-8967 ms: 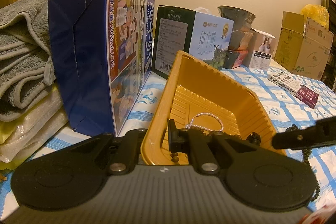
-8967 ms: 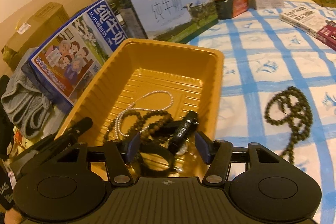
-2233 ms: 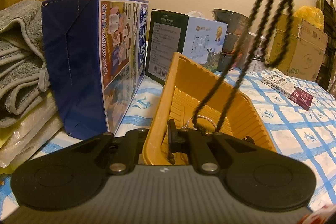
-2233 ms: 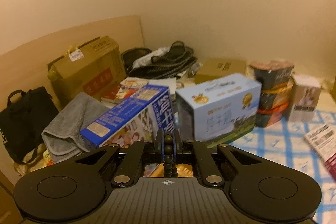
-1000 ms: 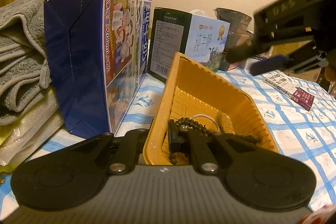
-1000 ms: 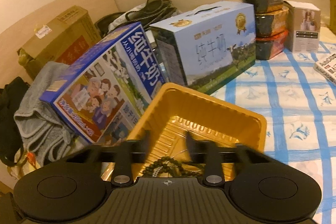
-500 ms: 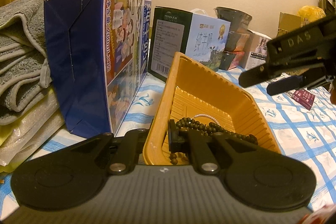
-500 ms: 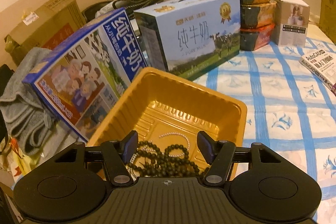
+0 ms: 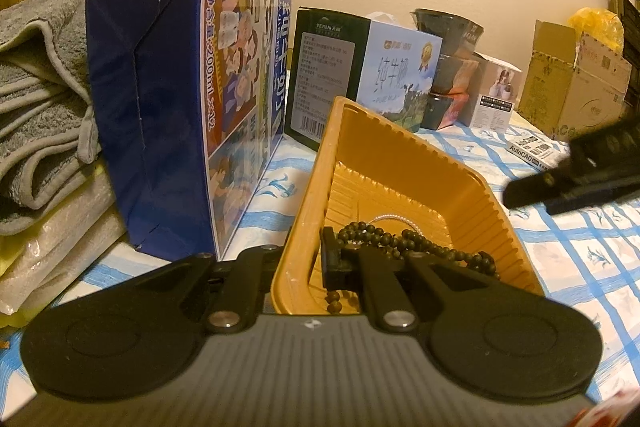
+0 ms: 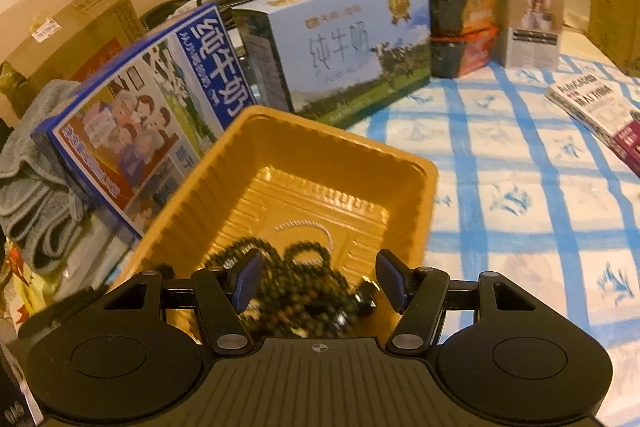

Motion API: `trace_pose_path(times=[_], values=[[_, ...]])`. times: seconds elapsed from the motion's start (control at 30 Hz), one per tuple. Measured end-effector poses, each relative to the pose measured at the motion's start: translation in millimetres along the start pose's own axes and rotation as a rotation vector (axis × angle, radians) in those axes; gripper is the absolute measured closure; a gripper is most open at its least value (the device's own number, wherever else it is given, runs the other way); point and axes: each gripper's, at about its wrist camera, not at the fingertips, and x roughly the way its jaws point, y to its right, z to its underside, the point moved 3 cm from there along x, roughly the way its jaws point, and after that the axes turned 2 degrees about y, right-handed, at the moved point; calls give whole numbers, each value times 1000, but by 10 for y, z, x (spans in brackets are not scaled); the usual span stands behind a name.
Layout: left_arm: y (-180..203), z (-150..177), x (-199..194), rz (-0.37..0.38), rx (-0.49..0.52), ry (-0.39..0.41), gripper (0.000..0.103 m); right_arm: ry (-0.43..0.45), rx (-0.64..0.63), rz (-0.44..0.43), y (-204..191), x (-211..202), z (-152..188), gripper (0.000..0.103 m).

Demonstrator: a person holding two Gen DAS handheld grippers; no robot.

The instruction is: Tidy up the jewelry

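An orange plastic tray (image 9: 404,163) (image 10: 336,163) stands on the blue-checked cloth. Dark bead strands (image 9: 412,241) (image 10: 296,279) and a thin white pearl chain (image 9: 390,217) (image 10: 304,227) lie in it. My left gripper (image 9: 306,263) is shut on the tray's near-left wall, one finger inside, one outside. My right gripper (image 10: 320,279) is open and empty, just above the beads at the tray's near end. It also shows in the left wrist view (image 9: 568,183) at the right, over the cloth beside the tray.
A blue milk carton box (image 9: 192,107) (image 10: 148,115) stands close to the tray's left. A pale blue milk box (image 10: 344,43) stands behind it. Stacked bowls (image 10: 460,11), a white box (image 10: 528,27), books (image 10: 600,111), grey towels (image 9: 36,99) and cardboard boxes (image 9: 576,83) surround the cloth.
The right gripper has let the dark bead strand down into the tray and opened. It has since drawn back and down to the tray's right. The left gripper has held still.
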Motion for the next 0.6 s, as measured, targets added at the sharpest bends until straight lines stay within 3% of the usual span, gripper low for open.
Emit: trace_pose_path(times=[0.6], values=[[-192, 119, 140, 4, -78, -102, 92, -4, 85, 79, 288, -370, 602, 32]])
